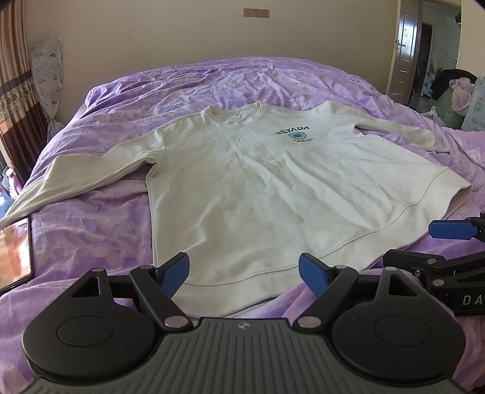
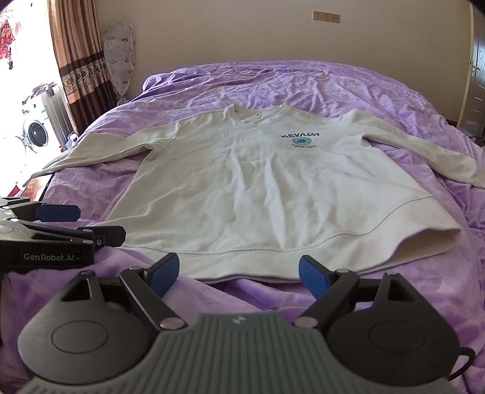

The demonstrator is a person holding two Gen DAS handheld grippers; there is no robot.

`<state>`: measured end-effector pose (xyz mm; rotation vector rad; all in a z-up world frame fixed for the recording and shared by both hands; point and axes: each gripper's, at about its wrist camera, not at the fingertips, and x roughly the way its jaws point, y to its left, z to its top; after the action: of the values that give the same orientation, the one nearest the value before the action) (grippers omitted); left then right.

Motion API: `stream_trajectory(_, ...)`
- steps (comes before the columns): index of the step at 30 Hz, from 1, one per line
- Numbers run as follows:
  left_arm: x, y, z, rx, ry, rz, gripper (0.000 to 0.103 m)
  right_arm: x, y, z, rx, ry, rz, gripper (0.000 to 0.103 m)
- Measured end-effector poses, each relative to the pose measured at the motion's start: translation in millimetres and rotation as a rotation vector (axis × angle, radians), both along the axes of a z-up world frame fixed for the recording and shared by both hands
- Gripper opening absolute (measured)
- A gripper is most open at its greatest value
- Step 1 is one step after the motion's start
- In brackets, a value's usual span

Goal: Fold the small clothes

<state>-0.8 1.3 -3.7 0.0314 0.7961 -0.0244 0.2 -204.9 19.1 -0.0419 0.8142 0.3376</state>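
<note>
Left wrist view: my left gripper (image 1: 244,274) fills the lower centre of the frame, its blue fingers (image 1: 175,274) spread wide and released, holding nothing; they stand just short of the sweatshirt's hem. The cream sweatshirt (image 1: 257,194) lies flat and face up across the middle of the frame on the purple bedspread (image 1: 91,236), collar toward the top, hem toward the bottom; both sleeves are spread outward, one running to the left edge, the other toward the upper right; a teal "NEVADA" print (image 1: 292,135) sits right of centre on the chest. A phone (image 1: 15,251) lies on the bedspread at the lower left edge, just below the left cuff. My right gripper (image 1: 451,239) enters at the lower right edge, resting on the bedspread beside the hem's right corner.

Right wrist view: my right gripper (image 2: 238,272) occupies the lower centre, its fingers likewise parted and empty, just in front of the hem; the sweatshirt (image 2: 257,194) again spans the middle of the frame, unfolded; my left gripper (image 2: 60,224) shows at the left edge, low on the bedspread (image 2: 394,303) beside the hem's left corner, fingers apart. A curtain (image 2: 78,60) hangs at the upper left; a washing machine (image 2: 36,133) stands at the left edge beneath it; wall sockets (image 2: 326,15) sit at the upper right.
</note>
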Motion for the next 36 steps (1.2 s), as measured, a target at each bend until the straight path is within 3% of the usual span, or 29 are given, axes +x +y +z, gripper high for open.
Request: stream_trajectory(36,1.4,-1.0,-0.3,0.01,0.001,0.0,0.096,1.6,-1.4,-3.4,0.023,0.02,-0.005,0.082)
